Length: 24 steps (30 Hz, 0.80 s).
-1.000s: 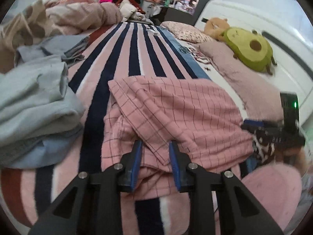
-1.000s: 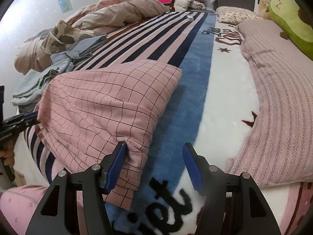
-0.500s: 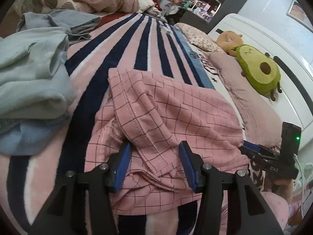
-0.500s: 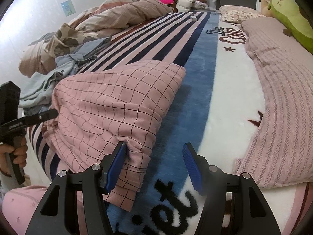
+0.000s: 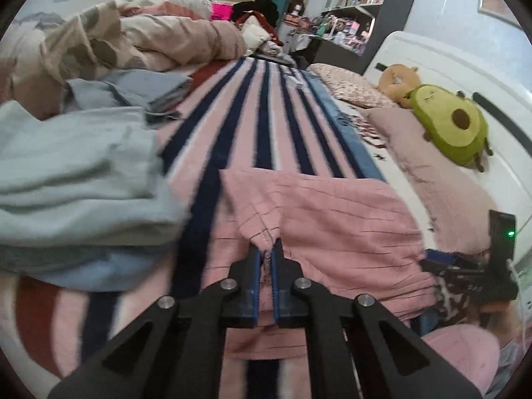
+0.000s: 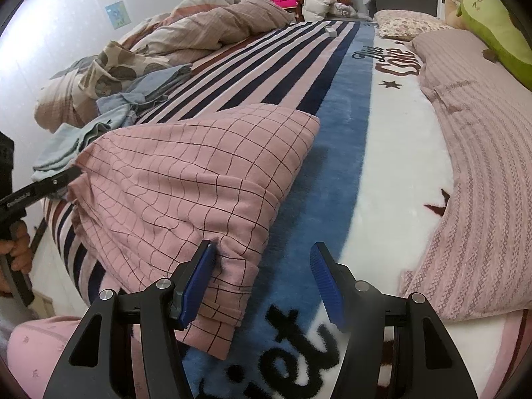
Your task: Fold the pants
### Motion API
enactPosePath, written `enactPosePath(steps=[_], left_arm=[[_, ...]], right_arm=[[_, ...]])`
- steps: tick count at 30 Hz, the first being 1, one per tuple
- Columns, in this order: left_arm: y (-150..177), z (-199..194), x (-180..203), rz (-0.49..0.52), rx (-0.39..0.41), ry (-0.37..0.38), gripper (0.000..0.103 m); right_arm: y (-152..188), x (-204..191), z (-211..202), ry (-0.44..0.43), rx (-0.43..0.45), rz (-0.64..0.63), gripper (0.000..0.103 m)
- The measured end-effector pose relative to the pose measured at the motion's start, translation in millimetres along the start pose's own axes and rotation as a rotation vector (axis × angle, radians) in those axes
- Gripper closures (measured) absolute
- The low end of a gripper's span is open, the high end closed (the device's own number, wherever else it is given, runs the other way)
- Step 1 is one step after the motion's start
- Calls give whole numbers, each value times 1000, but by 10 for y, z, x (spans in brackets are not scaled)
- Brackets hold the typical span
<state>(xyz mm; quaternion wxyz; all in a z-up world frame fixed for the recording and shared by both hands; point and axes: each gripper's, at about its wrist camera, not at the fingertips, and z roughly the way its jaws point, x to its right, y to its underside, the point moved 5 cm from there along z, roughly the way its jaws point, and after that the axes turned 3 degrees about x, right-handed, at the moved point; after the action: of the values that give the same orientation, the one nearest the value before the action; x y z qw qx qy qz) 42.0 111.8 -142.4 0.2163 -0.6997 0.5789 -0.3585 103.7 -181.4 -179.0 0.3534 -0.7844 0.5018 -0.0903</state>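
Pants: the pink checked pants [image 6: 199, 173] lie partly folded on the striped blanket [image 5: 266, 106], filling the lower centre of the left wrist view and the left half of the right wrist view.
Left gripper: our left gripper [image 5: 265, 259] has pinched a peak of pink cloth between its blue pads; half a second ago the fingers stood apart on either side of that ridge, so the grasp is fresh.
Right gripper: our right gripper [image 6: 264, 272] is spread wide, as it was a second ago, its left pad [image 6: 199, 279] touching the near hem and its right pad over bare blanket. It grips nothing.
What the change means: we judge that one side is now secured for the next fold, while the other hem is not yet taken.
Next: we would expect our right to close on the hem before any lift, or the cloth may drag unevenly.
Left of the pants: a heap of pale blue clothes [image 5: 73, 179] lies just beside them, at the left edge of the left wrist view.
Farther out: an avocado plush [image 5: 449, 126] rests at the upper right, well apart, on a pink pillow [image 6: 482, 166].
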Motion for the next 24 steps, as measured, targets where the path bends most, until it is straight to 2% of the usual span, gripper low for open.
enactPosePath(steps=[3, 7, 8, 10, 11, 12, 13, 14, 18, 21, 24], left_arm=[[17, -2, -164, 19, -32, -40, 100], [105, 62, -360, 85, -96, -175, 100], [114, 50, -393, 80, -102, -165, 100], [92, 7, -400, 50, -97, -86, 95], [74, -10, -371, 50, -92, -49, 83], [48, -18, -322, 54, -81, -9, 56], [26, -13, -268, 53, -70, 17, 44], [-5, 16, -229, 48, -61, 52, 37], [-54, 288, -186, -12, -100, 157, 37], [-24, 445, -243, -92, -133, 228, 37], [-75, 344, -281, -110, -91, 231, 37]], right_arm=[[3, -25, -15, -37, -4, 9, 49], [15, -26, -42, -45, -14, 12, 49], [14, -18, -53, -55, -14, 20, 48], [-10, 18, -112, -100, -4, 59, 47], [-31, 36, -140, -111, 4, 72, 47], [-58, 51, -159, -107, 10, 76, 46], [-86, 53, -163, -92, 13, 66, 45], [-101, 44, -154, -84, 12, 58, 43], [-149, 4, 3, -126, -24, 72, 40], [-132, -59, 149, -106, -65, 42, 40], [-142, -83, 216, -127, -81, 49, 40]])
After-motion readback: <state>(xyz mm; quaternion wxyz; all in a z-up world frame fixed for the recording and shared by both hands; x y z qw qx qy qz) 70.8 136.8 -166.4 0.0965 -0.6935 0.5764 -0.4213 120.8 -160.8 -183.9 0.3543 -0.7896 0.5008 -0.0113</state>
